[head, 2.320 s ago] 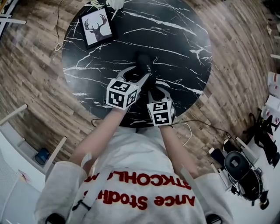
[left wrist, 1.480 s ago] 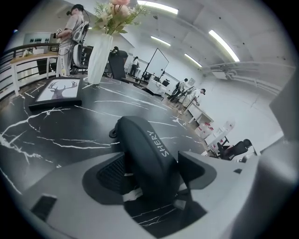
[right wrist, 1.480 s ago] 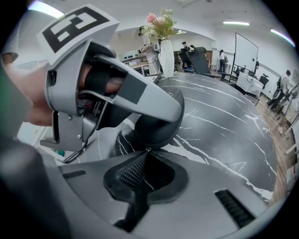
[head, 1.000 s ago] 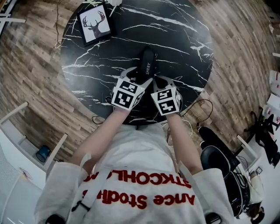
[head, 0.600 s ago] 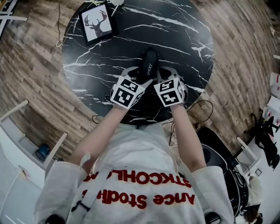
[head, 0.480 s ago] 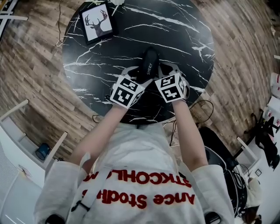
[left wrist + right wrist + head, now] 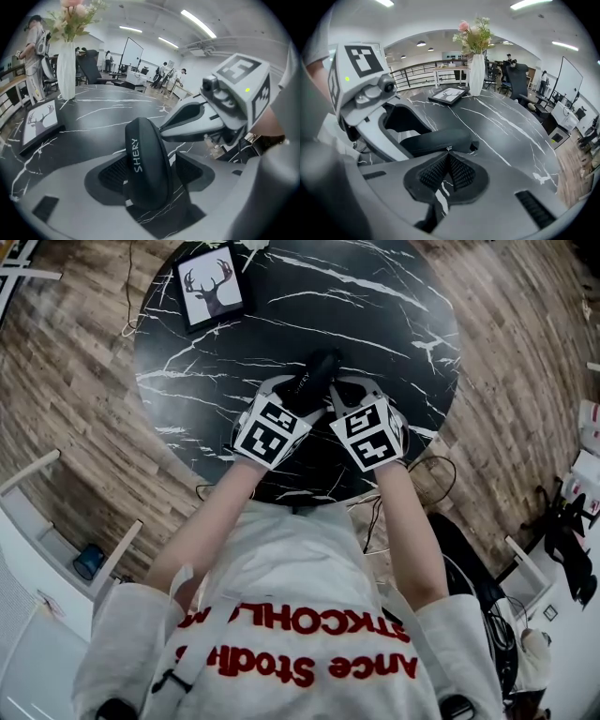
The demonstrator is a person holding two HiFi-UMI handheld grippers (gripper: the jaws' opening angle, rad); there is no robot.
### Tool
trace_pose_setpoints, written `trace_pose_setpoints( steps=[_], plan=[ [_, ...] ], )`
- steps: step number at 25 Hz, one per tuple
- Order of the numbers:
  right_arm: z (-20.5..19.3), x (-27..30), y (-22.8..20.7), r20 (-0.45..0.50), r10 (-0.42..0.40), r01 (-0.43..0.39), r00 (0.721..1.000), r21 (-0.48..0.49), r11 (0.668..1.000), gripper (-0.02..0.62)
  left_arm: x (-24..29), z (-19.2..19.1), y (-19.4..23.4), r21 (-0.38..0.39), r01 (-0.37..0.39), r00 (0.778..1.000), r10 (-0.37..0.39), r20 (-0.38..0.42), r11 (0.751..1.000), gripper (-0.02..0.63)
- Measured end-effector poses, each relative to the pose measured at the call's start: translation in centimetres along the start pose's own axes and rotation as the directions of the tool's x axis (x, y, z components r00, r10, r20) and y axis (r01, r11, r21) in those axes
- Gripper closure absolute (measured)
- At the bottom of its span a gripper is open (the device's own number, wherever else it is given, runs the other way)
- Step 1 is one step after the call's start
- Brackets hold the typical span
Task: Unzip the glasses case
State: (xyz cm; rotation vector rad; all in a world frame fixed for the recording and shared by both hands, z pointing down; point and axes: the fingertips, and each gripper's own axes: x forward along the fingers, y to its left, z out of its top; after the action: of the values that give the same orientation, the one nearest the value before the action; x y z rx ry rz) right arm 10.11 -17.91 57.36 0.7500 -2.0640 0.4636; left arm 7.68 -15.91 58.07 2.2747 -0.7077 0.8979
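Black SHERY glasses case (image 7: 144, 164), inside opening left claw (image 7: 151, 177), right claw (image 7: 448, 164) pinching zip pull (image 7: 448, 149)

White veins are streaking the black marble table (image 7: 375, 324), and the black glasses case (image 7: 145, 168) is bearing white lettering

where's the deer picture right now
In the head view the deer picture sits at the far left rim of the marble table, beyond the glasses case; the left gripper view shows it near the white vase.
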Motion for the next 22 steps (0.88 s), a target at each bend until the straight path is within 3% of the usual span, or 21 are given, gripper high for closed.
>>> trace_pose_setpoints(
  steps=[2, 6, 17, 19, 22],
  plan=[
    [0.5, -0.5, 0.7, -0.001, 0.033, -0.033, 0.999, 0.007, 0.999, 0.580, 0.3, -0.2, 0.7, -0.001, -0.013, 1.000, 0.013, -0.020, 1.000, 0.301],
    [0.4, -0.6, 1.1, -0.028, 0.059, -0.059, 0.998, 0.003, 0.998, 0.580, 0.2, -0.4, 1.1, -0.014, 0.033, 0.999, -0.033, -0.015, 0.999, 0.313],
    [-1.4, 0.7, -1.9, -0.129, 0.045, -0.050, 0.991, -0.032, 0.998, 0.580, -0.1, -1.4, 0.6, 0.035, 0.089, 0.995, -0.087, -0.051, 0.995, 0.324],
    [-2.0, 1.2, -2.2, -0.177, 0.093, -0.104, 0.980, -0.053, 0.993, 0.580, -0.3, -1.8, 0.4, 0.038, 0.130, 0.990, -0.128, -0.059, 0.991, 0.324],
    [-2.5, 1.9, -2.2, -0.243, 0.233, -0.248, 0.942, -0.031, 0.968, 0.580, -0.6, -2.2, 0.4, 0.019, 0.198, 0.979, -0.196, -0.062, 0.980, 0.325]
  ],
)
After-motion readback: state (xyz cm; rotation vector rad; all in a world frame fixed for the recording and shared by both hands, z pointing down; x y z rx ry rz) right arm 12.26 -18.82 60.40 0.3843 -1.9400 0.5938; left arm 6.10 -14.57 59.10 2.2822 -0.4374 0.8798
